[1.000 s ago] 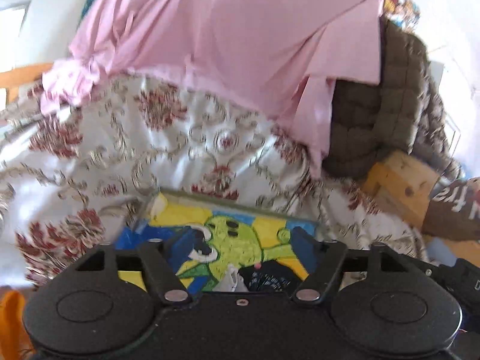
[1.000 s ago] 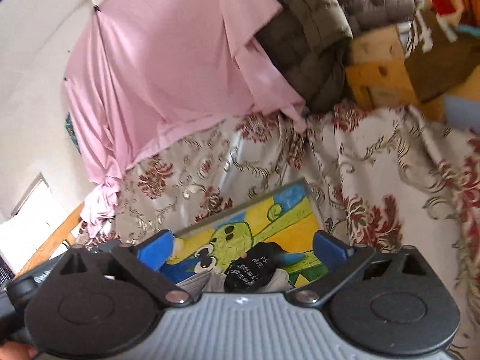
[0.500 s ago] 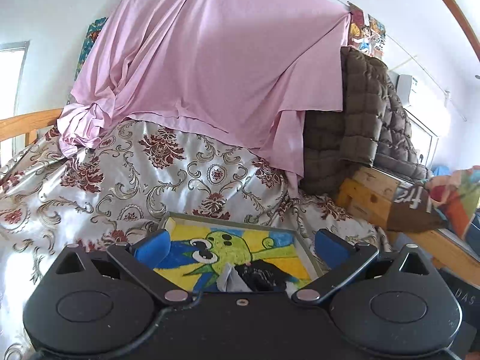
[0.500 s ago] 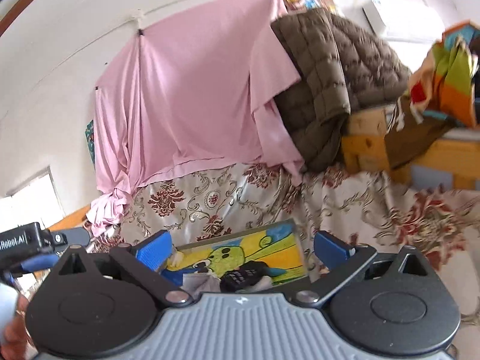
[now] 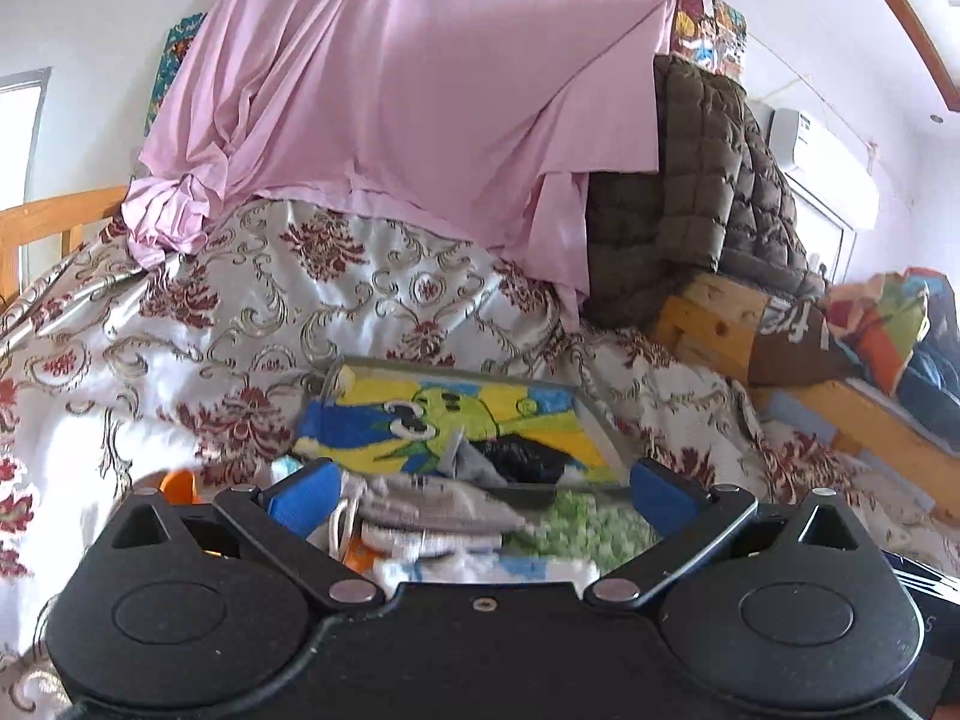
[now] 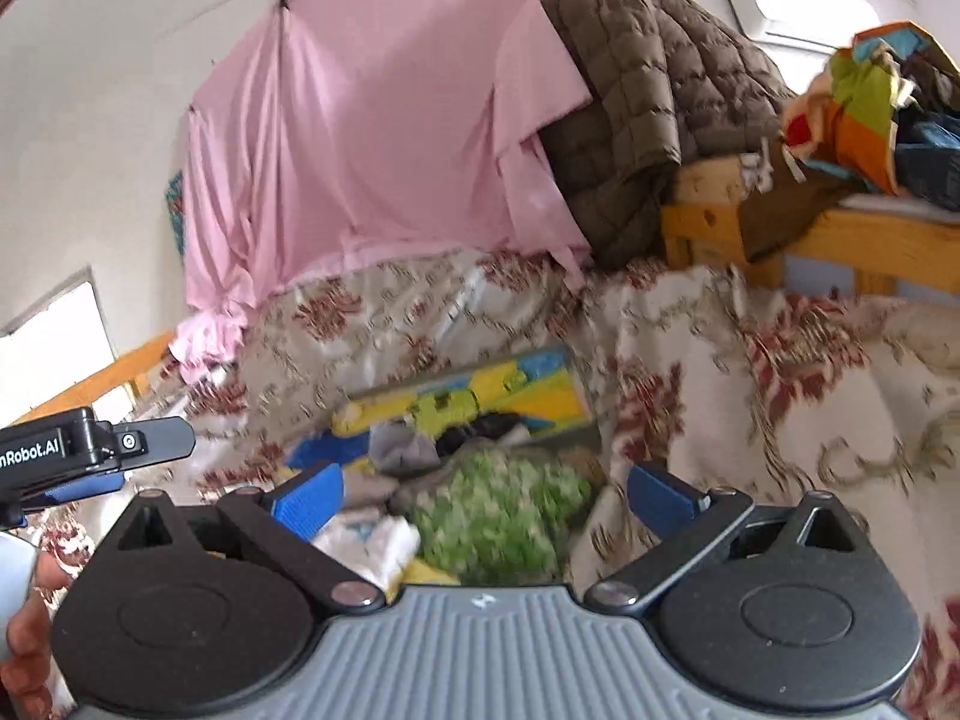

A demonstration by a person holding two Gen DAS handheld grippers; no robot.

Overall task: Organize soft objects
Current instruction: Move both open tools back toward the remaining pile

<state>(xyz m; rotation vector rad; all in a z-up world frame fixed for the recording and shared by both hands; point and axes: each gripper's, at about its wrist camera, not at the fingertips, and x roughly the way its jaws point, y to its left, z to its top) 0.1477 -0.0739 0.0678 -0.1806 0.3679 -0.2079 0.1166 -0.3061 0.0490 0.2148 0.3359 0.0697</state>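
Note:
A pile of soft items lies on the floral bedspread (image 5: 150, 360): a grey cloth (image 5: 432, 501), a black cloth (image 5: 522, 459), a green fuzzy item (image 5: 591, 525) and white pieces. Behind them lies a painted yellow, blue and green board (image 5: 456, 414). My left gripper (image 5: 483, 492) is open and empty just in front of the pile. In the right wrist view the green fuzzy item (image 6: 498, 510) and grey cloth (image 6: 399, 450) lie between the open fingers of my right gripper (image 6: 483, 495), which holds nothing. The left gripper's body (image 6: 90, 450) shows at the far left.
A pink sheet (image 5: 420, 96) hangs on the wall behind the bed. A brown quilted jacket (image 5: 702, 192) drapes over a wooden frame (image 5: 708, 318) at the right, with colourful clothes (image 6: 864, 96) on it. An orange object (image 5: 180, 483) sits at the lower left.
Both grippers have pulled back and tilted down, so the green fuzzy item and more of the pile have come into view. Both stay open.

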